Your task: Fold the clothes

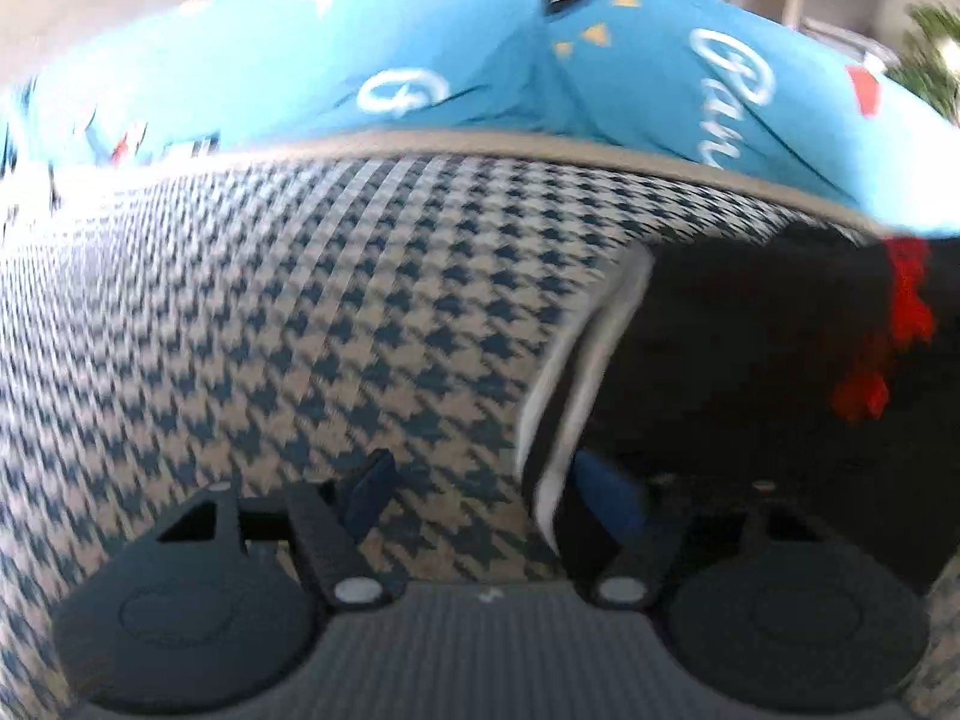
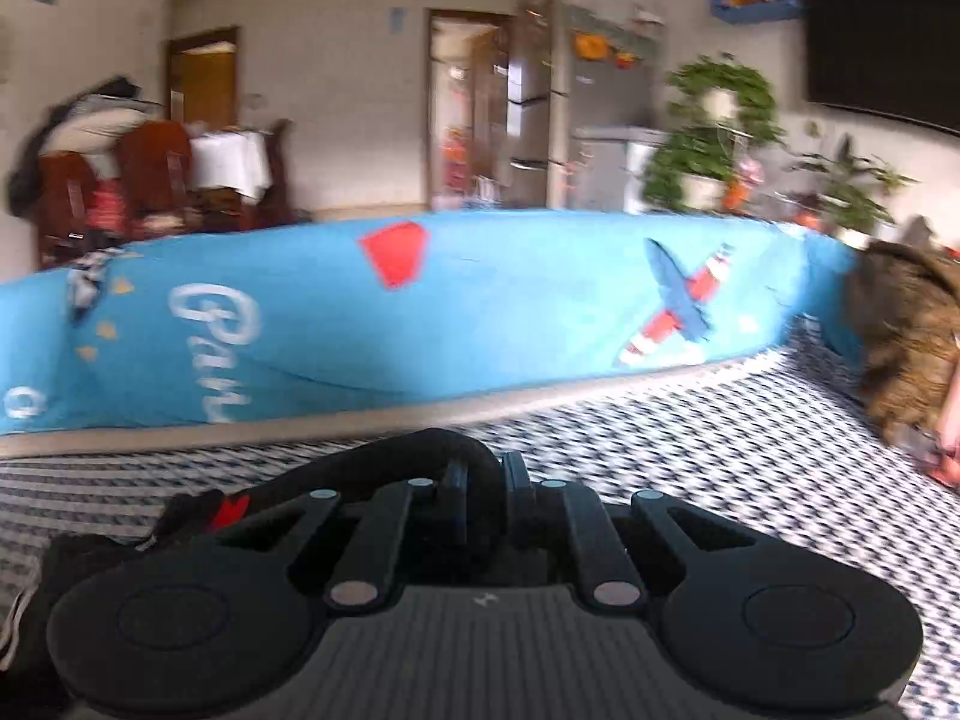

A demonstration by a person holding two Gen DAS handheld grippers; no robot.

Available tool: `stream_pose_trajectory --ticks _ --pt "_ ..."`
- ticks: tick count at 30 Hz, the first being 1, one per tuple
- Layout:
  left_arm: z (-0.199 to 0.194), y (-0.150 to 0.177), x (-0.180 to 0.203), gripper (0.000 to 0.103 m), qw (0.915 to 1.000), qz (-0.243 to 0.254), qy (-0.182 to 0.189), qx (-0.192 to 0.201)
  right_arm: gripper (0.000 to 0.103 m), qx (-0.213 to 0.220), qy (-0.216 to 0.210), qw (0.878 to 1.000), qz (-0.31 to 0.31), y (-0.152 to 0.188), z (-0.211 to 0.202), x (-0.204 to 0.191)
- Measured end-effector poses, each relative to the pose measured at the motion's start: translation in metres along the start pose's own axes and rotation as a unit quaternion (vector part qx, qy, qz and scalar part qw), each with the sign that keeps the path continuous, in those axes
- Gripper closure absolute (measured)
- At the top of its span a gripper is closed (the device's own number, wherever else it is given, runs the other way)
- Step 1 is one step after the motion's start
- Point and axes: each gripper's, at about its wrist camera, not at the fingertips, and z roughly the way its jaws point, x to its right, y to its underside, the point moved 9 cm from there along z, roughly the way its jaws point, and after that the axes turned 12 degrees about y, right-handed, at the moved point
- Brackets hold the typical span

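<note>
Black garment (image 1: 750,360) lies on the houndstooth cover (image 1: 300,330). Right gripper (image 2: 483,474) clenched on a black fold. Left gripper (image 1: 486,486) spread wide at the white-striped edge (image 1: 576,372). Advice: pinch that edge fully, lift both evenly.

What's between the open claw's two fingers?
In the left wrist view, the left gripper has checked sofa fabric in the gap, and the black garment's white-striped edge runs in by the right-hand finger.

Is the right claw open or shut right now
Shut on the black garment. In the right wrist view the right claw has its fingers nearly together, with a fold of black cloth bunched between them.
</note>
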Motion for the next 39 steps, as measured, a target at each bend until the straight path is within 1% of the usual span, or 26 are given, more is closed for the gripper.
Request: stream_pose_trajectory --ticks 1,3,4,5,6,9,12,13,16,18,21,25,26,27,28,30,32,36,39 --pt "-0.001 -0.002 -0.003 0.032 1.0000 -0.009 0.004 0.001 0.092 -0.017 -0.003 1.000 0.005 0.003 0.003 0.003" --pt "-0.003 -0.003 -0.005 0.026 0.9999 -0.010 -0.002 0.002 0.091 -0.028 0.003 1.000 0.010 0.006 0.004 0.011" --pt "-0.003 -0.003 -0.006 0.025 0.9999 -0.014 -0.002 0.003 0.091 -0.033 0.007 0.999 0.013 0.007 0.004 0.015" --pt "-0.004 -0.004 -0.005 0.024 0.9996 -0.024 0.011 0.003 0.090 -0.037 0.009 0.999 0.016 0.009 0.004 0.019" --pt "-0.005 -0.005 -0.005 0.023 0.9991 -0.034 0.023 0.004 0.085 -0.029 0.008 0.999 0.020 0.007 0.001 0.022" --pt "-0.008 -0.006 -0.003 0.018 0.9974 -0.052 0.049 0.009 0.075 0.002 0.009 1.000 0.022 -0.003 -0.009 0.030" --pt "-0.011 -0.008 0.009 0.014 0.9962 -0.040 0.075 0.016 0.074 0.018 -0.022 1.000 0.011 -0.006 -0.021 0.027" --pt "-0.012 -0.008 0.014 0.013 0.9961 -0.031 0.081 0.017 0.073 0.013 -0.044 0.999 0.002 -0.004 -0.025 0.022" --pt "-0.012 -0.007 0.027 0.012 0.9953 -0.007 0.095 0.018 0.070 -0.014 -0.118 0.993 -0.026 0.012 -0.035 0.003" --pt "-0.013 -0.006 0.035 0.011 0.9946 0.007 0.102 0.018 0.065 -0.044 -0.167 0.984 -0.049 0.028 -0.042 -0.012" --pt "-0.012 -0.004 0.043 0.010 0.9941 0.026 0.104 0.018 0.065 -0.076 -0.194 0.975 -0.072 0.055 -0.050 -0.028" --pt "-0.012 -0.003 0.048 0.009 0.9932 0.033 0.111 0.015 0.062 -0.122 -0.198 0.970 -0.076 0.086 -0.050 -0.037" --pt "-0.012 -0.003 0.048 0.009 0.9929 0.033 0.113 0.014 0.059 -0.135 -0.198 0.968 -0.073 0.094 -0.050 -0.038" --pt "-0.013 -0.003 0.049 0.009 0.9926 0.033 0.116 0.014 0.055 -0.151 -0.205 0.965 -0.058 0.101 -0.049 -0.039" --pt "-0.013 -0.003 0.050 0.009 0.9923 0.033 0.118 0.014 0.054 -0.162 -0.214 0.962 -0.042 0.103 -0.049 -0.039" --pt "-0.012 -0.003 0.052 0.007 0.9921 0.034 0.120 0.013 0.048 -0.175 -0.238 0.955 -0.003 0.105 -0.047 -0.042" --pt "-0.013 -0.002 0.055 0.007 0.9914 0.037 0.125 0.012 0.046 -0.187 -0.242 0.952 0.023 0.107 -0.042 -0.046" --pt "-0.010 0.002 0.060 0.004 0.9907 0.047 0.127 0.007 0.046 -0.204 -0.241 0.948 0.032 0.112 -0.033 -0.061" --pt "-0.009 0.005 0.064 0.002 0.9904 0.054 0.127 0.004 0.046 -0.205 -0.234 0.950 0.031 0.116 -0.028 -0.071"
